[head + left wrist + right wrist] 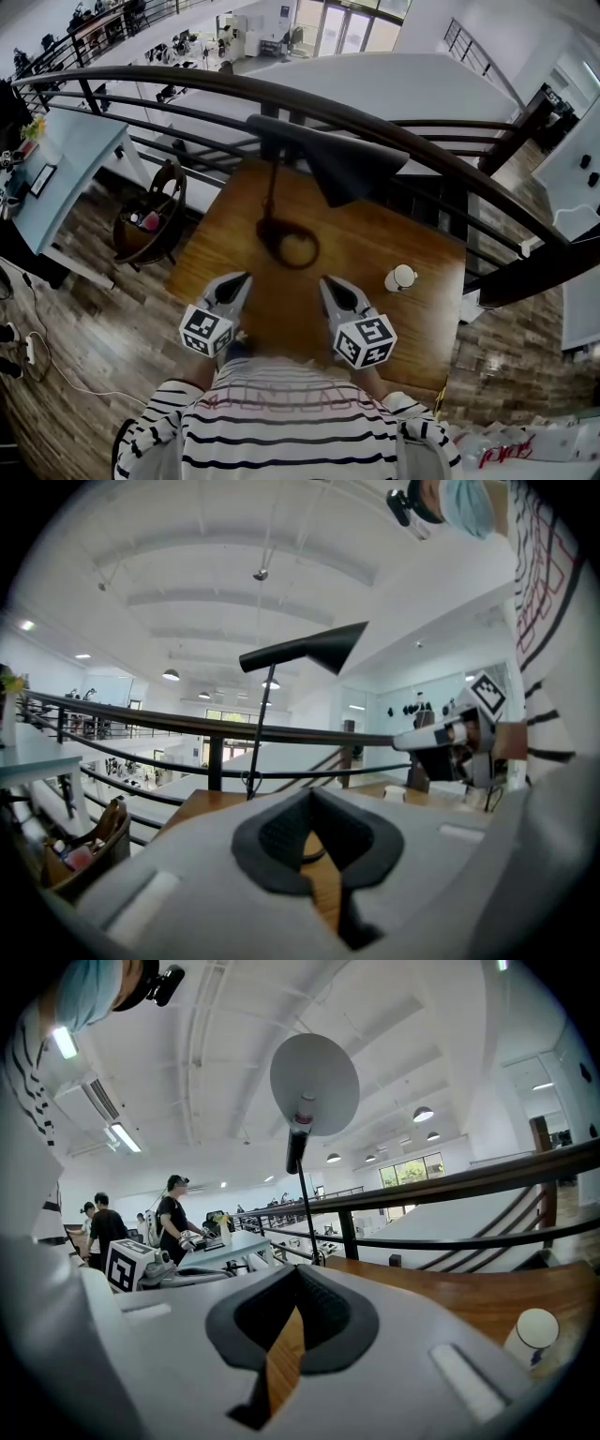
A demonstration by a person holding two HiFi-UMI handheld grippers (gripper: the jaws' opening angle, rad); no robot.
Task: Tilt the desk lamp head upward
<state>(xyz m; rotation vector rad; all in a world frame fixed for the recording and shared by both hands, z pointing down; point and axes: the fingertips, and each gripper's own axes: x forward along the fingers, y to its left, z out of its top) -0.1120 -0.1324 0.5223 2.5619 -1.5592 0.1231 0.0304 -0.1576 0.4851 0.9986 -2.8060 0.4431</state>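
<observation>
Left tongs (243, 278) and right tongs (327, 282) closed, empty, poised at 6 o'clock edge of tabletop (394, 234). Desk lamp head (333, 161) at 12 o'clock, untouched; likely staging before the reach.

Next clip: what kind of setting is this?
Likely an open-plan office mezzanine: a wooden table sits beside a dark railing overlooking desks on a lower floor, under a high white ceiling.
</observation>
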